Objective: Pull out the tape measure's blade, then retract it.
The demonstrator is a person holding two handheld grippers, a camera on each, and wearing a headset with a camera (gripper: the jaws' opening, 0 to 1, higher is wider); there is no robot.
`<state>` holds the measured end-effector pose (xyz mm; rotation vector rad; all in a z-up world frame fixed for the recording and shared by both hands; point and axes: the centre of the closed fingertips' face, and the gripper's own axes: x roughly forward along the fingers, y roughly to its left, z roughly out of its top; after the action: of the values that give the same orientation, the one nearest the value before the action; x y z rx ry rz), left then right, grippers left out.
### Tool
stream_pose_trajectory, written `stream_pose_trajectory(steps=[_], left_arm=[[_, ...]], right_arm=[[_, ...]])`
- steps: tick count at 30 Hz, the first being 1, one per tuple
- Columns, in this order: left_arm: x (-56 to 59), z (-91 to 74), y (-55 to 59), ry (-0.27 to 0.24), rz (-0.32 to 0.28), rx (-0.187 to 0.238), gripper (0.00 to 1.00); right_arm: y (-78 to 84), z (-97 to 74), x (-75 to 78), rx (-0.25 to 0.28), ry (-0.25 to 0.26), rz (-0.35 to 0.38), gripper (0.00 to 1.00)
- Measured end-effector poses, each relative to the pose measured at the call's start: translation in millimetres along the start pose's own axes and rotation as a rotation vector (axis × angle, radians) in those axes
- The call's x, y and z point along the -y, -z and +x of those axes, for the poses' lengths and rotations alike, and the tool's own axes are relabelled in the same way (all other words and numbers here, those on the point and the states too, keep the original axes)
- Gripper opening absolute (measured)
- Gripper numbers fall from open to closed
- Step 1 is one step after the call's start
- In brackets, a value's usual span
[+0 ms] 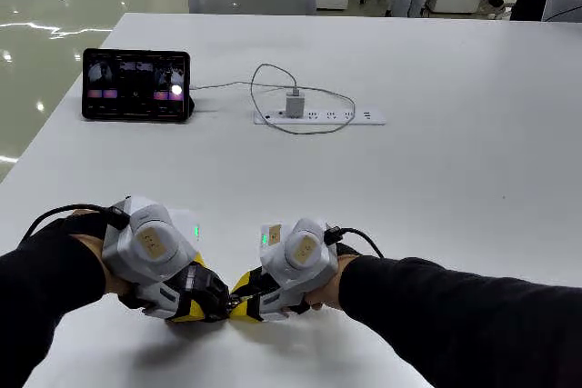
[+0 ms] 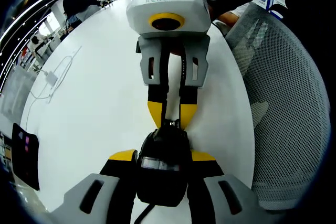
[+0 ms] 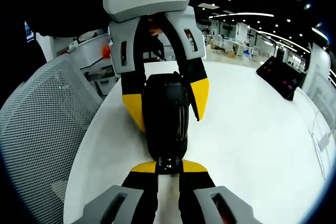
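One chunky black plastic tape measure [image 3: 165, 114]: left gripper [image 2: 163, 156] clamped round its case, right gripper [image 3: 169, 168] pinching its blade hook [image 2: 169, 124].

tape measure [image 3: 165, 119] in left tongs [image 2: 163, 157], right tongs [image 3: 168, 167] facing, tablet [image 1: 136, 85] behind

Black tape measure [image 3: 165, 116], yellow-tipped black fingers [image 3: 200, 95], white table [image 1: 409, 134], grey mesh chair [image 2: 283, 103], black tablet [image 1: 136, 85], white power strip [image 1: 318, 116]

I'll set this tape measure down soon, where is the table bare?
Bare: the table between the power strip and the left gripper and right gripper, and all of it right of the strip. Crowded: far left, with tablet and cable, and the near edge, where both hold the tape measure.
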<state>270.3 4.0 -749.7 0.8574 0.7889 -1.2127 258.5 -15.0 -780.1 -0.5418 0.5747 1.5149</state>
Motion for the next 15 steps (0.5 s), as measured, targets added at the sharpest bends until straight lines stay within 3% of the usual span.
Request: stream_pose_trajectory(steps=[15], left_arm=[[0.3,-1.5,0.2,-0.004,-0.008,0.014,0.32]], right_arm=[[2.2,-2.7,-0.9,-0.009,0.017,-0.008,0.10]])
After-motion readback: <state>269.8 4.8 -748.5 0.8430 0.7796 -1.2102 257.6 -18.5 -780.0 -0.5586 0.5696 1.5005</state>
